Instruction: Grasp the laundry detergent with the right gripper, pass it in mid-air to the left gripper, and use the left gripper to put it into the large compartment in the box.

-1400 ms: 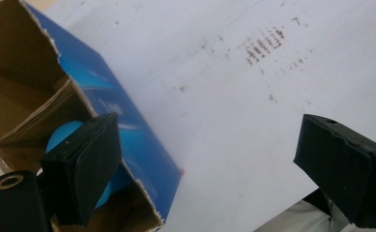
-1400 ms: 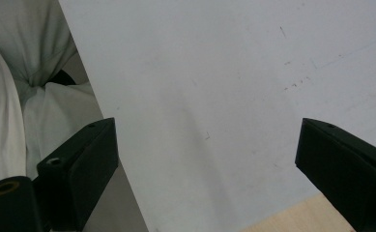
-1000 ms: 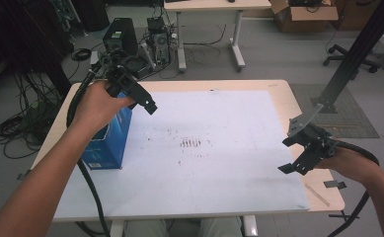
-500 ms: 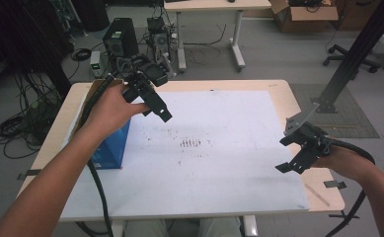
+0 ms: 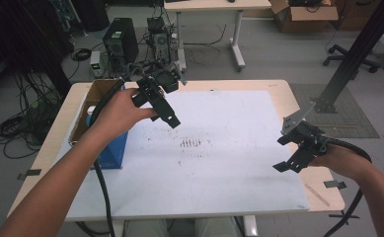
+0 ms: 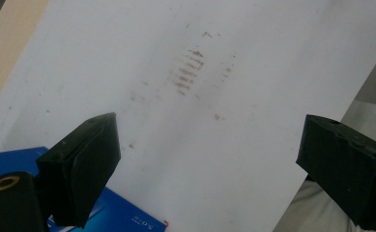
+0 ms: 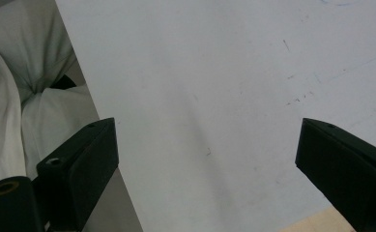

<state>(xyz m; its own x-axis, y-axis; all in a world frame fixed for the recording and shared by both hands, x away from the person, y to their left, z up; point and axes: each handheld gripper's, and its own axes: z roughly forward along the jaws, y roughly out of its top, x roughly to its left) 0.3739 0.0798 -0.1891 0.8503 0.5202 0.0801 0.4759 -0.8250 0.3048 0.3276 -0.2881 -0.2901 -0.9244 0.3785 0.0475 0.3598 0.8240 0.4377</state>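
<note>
One tool, the left tool, has moved farther right over the white sheet.

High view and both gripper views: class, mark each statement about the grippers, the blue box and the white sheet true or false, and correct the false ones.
1. The left gripper is open. True.
2. The right gripper grips the blue box. False: it is open, holding nothing, over the right edge of the white sheet.
3. The box stands at the sheet's left edge. True.
4. The sheet is spotless. False: brown smudges mark its middle.
5. The box is closed. False: its top is open.
</note>
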